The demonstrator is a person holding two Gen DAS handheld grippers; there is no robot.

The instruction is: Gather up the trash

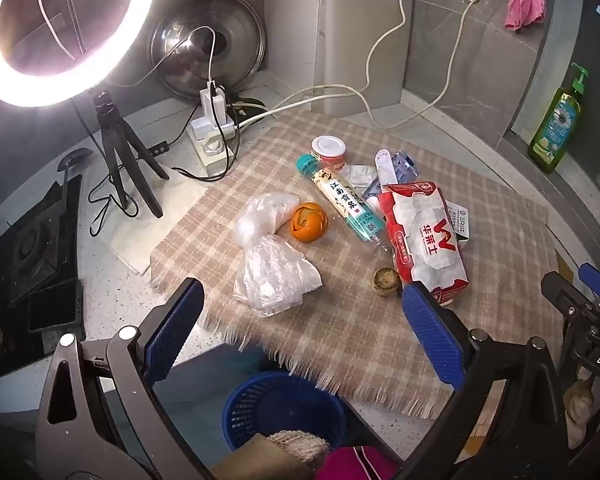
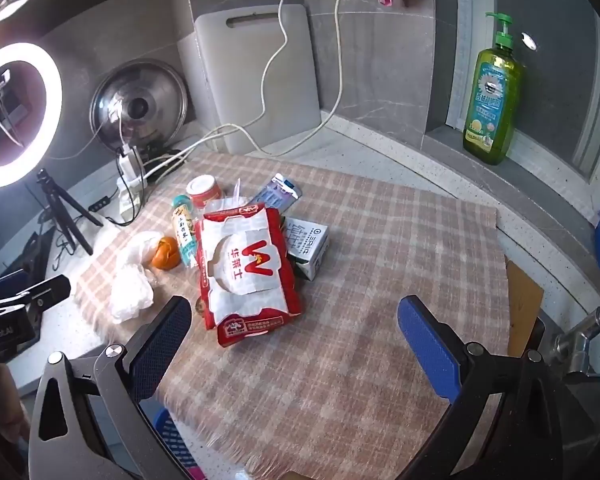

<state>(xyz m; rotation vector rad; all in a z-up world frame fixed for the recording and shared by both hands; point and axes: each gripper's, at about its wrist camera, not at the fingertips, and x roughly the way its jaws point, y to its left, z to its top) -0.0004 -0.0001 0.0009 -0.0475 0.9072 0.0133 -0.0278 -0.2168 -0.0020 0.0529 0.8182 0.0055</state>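
Trash lies on a plaid cloth (image 1: 360, 340): a crumpled clear plastic bag (image 1: 271, 248), orange peel (image 1: 308, 222), a clear bottle with a teal cap (image 1: 346, 200), a red-and-white paper bag (image 1: 422, 240), a small round cup (image 1: 386, 280), a red-lidded tub (image 1: 329, 150) and a milk carton (image 2: 306, 246). A blue basket (image 1: 279, 408) sits below the counter edge. My left gripper (image 1: 302, 324) is open and empty, above the cloth's near edge. My right gripper (image 2: 293, 344) is open and empty, just in front of the paper bag (image 2: 245, 268).
A ring light on a tripod (image 1: 59, 32) stands at the left with a power strip (image 1: 213, 136) and cables. A pot lid (image 1: 207, 46) and cutting board (image 1: 364, 40) lean on the back wall. A green soap bottle (image 2: 492, 96) stands on the right ledge.
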